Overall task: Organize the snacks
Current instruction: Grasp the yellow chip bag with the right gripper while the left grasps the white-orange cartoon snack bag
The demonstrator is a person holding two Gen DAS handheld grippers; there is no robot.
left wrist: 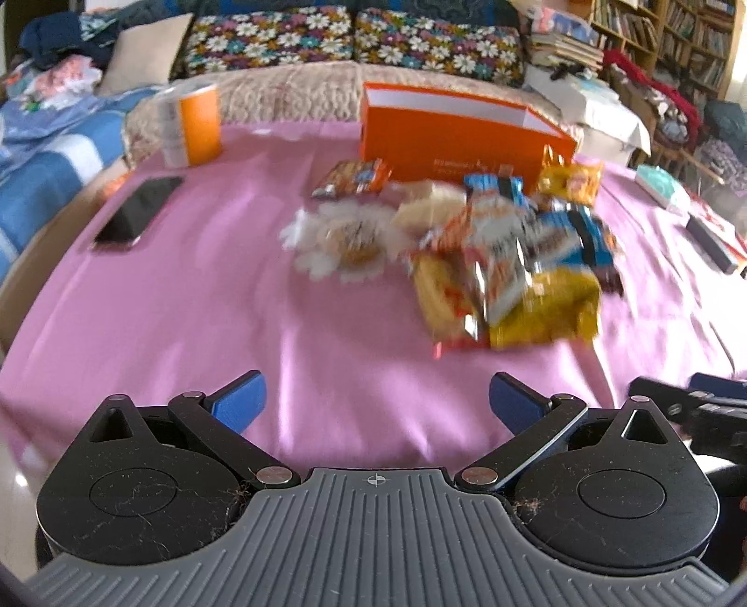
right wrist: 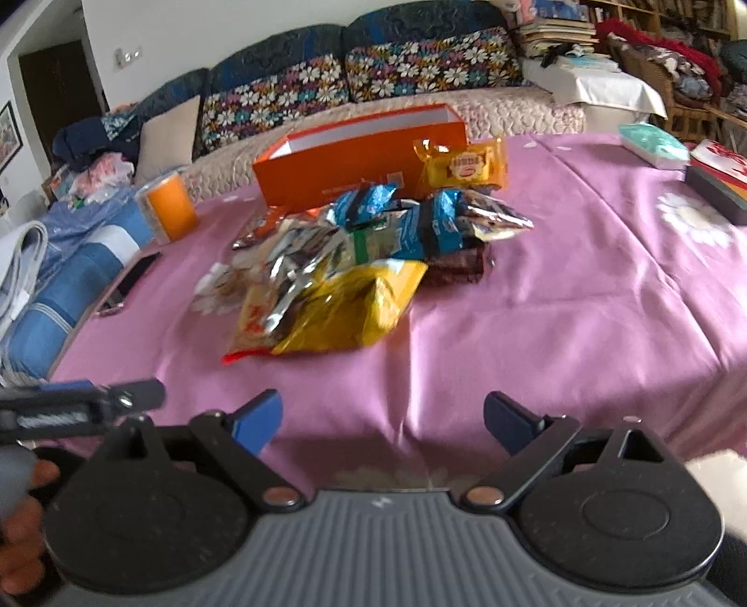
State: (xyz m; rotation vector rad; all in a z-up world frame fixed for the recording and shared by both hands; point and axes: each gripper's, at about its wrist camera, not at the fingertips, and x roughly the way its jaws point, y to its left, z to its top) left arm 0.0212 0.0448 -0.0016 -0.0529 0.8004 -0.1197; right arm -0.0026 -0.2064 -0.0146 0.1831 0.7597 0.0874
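A heap of snack packets (left wrist: 504, 261) lies on the pink tablecloth (left wrist: 196, 308), with a big yellow bag (right wrist: 345, 308) at its near edge and blue packets (right wrist: 420, 224) behind. An open orange box (left wrist: 448, 135) stands just beyond the heap; it also shows in the right wrist view (right wrist: 345, 163). A small yellow packet (right wrist: 462, 165) leans against it. My left gripper (left wrist: 378, 401) is open and empty, near the table's front edge. My right gripper (right wrist: 383, 420) is open and empty, beside it to the right.
An orange-and-white can (left wrist: 191, 123) stands at the back left, a dark phone (left wrist: 137, 210) lies near the left edge. A teal tissue pack (right wrist: 653, 144) and a dark flat box (right wrist: 714, 187) lie at the right. A floral sofa (left wrist: 355, 42) runs behind the table.
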